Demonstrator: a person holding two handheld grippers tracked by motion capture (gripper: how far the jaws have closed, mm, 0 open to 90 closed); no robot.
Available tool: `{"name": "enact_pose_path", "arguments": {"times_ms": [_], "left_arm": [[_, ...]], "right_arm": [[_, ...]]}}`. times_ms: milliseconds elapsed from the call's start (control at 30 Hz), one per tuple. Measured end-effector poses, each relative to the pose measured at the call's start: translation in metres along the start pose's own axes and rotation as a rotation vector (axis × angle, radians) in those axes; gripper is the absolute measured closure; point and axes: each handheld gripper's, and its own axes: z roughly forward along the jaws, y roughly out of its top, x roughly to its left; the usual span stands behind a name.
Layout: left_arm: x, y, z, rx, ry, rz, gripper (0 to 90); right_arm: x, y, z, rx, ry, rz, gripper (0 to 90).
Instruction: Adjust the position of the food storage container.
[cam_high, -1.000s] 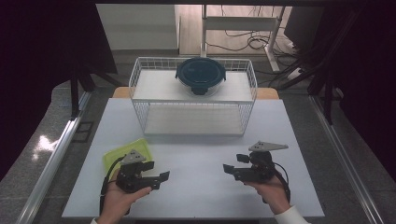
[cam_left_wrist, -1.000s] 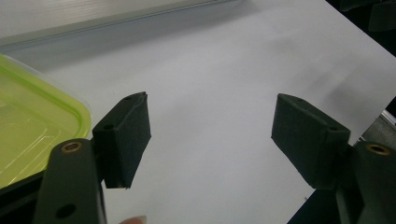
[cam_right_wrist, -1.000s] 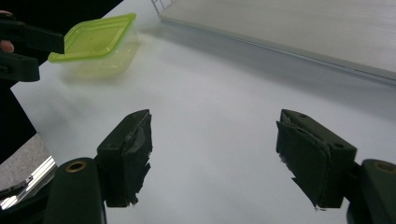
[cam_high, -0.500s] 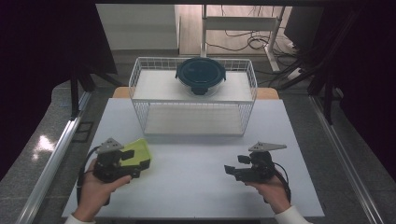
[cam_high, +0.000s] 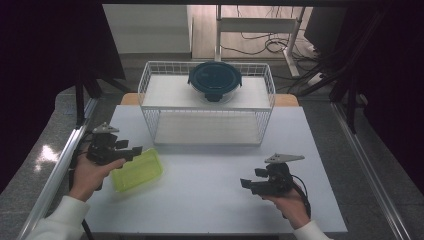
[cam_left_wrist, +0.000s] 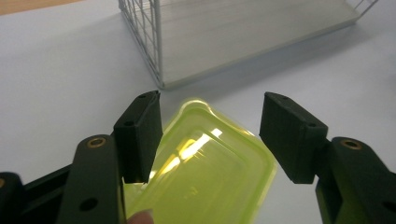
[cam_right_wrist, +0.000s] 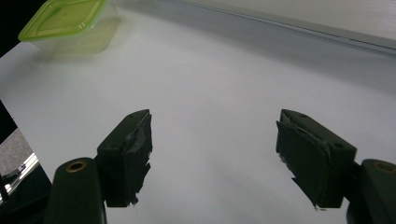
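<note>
The white worktop (cam_high: 210, 195) fills the middle of the high view, with dark curtains at nine and three o'clock and a grey floor with loose cables at twelve. Towards twelve o'clock on the worktop stands a white wire basket (cam_high: 150, 80), and a round dark-lidded container (cam_high: 215, 80) rests on its upper level.

The yellow-green lidded box (cam_high: 137, 170) lies flat on the worktop at about eight o'clock from the centre, apart from the basket and just off its near left corner. Its long axis runs roughly from eight to two o'clock in the high view.

The left tongs (cam_high: 131, 152) are by far the nearer. They hang over the box's far edge, pointing towards three o'clock. In the left gripper view the box (cam_left_wrist: 205, 172) lies between and below the two jaws, its long axis running up from the bottom edge to a corner at twelve o'clock. The jaws have just been closing, yet they stand fairly wide, with the box between them; one jaw overlaps the lid's edge, the other stands clear, so I judge there is no grip yet. A squeeze across the short side looks likely to be next.

The right tongs (cam_high: 246, 184) sit at five o'clock, well apart from the box, jaws wide and empty; from them the box (cam_right_wrist: 65, 23) lies far off at eleven o'clock.
</note>
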Motion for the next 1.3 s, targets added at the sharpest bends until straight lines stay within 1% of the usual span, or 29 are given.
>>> {"name": "enact_pose_path", "arguments": {"times_ms": [67,100,167,200,267,333,367,467,500,533,567,600,633,700,800,900,933,1000,1067,1133,1200,1233,1300], "left_arm": [[0.005,0.004,0.006,0.014,0.004,0.009,41.1],[0.008,0.006,0.011,0.03,0.007,0.012,42.0],[0.014,0.009,0.017,0.051,0.017,0.019,45.7],[0.017,0.01,0.02,0.06,0.019,0.012,47.6],[0.024,0.012,0.027,0.061,0.006,-0.01,52.3],[0.027,0.014,0.032,0.072,0.007,-0.01,60.0],[0.028,0.015,0.036,0.086,0.01,-0.011,62.8],[0.031,0.017,0.048,0.147,0.055,0.005,72.7],[0.032,0.017,0.051,0.169,0.071,0.0,76.3],[0.034,0.018,0.055,0.199,0.095,-0.013,79.4],[0.035,0.018,0.058,0.21,0.095,-0.018,83.2],[0.036,0.018,0.061,0.22,0.085,-0.024,84.8],[0.037,0.017,0.065,0.235,0.084,-0.024,86.4],[0.038,0.016,0.072,0.258,0.104,-0.006,88.4],[0.04,0.013,0.078,0.273,0.105,0.014,89.9],[0.041,0.01,0.08,0.27,0.092,0.019,90.0],[0.041,0.009,0.08,0.269,0.075,0.033,90.0],[0.041,0.008,0.081,0.272,0.05,0.046,90.0],[0.04,0.007,0.083,0.281,0.032,0.058,90.0],[0.037,0.006,0.084,0.288,0.025,0.086,90.0],[0.036,0.007,0.084,0.291,0.028,0.113,90.0],[0.035,0.007,0.085,0.293,0.025,0.116,90.0],[0.034,0.008,0.085,0.294,0.016,0.136,90.0]], "right_arm": [[0.0,0.0,0.0,0.0,-0.001,0.002,26.4],[-0.001,0.0,-0.001,0.0,-0.002,0.002,26.4],[-0.001,-0.001,-0.001,-0.002,-0.005,0.003,26.3],[-0.001,-0.001,-0.002,-0.002,-0.006,0.004,26.3],[-0.002,-0.001,-0.002,-0.002,-0.007,0.006,26.3],[-0.002,-0.001,-0.002,-0.001,-0.007,0.008,26.3],[-0.003,-0.001,-0.002,0.0,-0.007,0.009,26.2],[-0.003,-0.002,-0.001,0.008,-0.006,0.012,26.0],[-0.003,-0.002,-0.001,0.009,-0.007,0.011,26.0],[-0.003,-0.002,-0.001,0.011,-0.006,0.011,26.0],[-0.004,-0.002,-0.001,0.012,-0.005,0.012,26.0],[-0.004,-0.002,0.0,0.013,-0.004,0.012,26.0],[-0.004,-0.003,0.0,0.014,-0.003,0.012,26.0],[-0.004,-0.003,0.001,0.016,-0.014,0.013,26.0],[-0.005,-0.004,0.001,0.011,-0.023,0.018,25.9],[-0.006,-0.004,0.0,0.008,-0.025,0.022,26.0],[-0.006,-0.004,0.001,0.009,-0.027,0.023,26.0],[-0.007,-0.005,0.001,0.009,-0.03,0.026,25.9],[-0.007,-0.005,0.001,0.012,-0.03,0.028,26.0],[-0.007,-0.005,0.001,0.012,-0.027,0.031,25.9],[-0.006,-0.005,0.002,0.013,-0.028,0.03,25.8],[-0.006,-0.006,0.002,0.015,-0.028,0.028,25.8],[-0.007,-0.006,0.003,0.017,-0.027,0.027,25.8]]}}
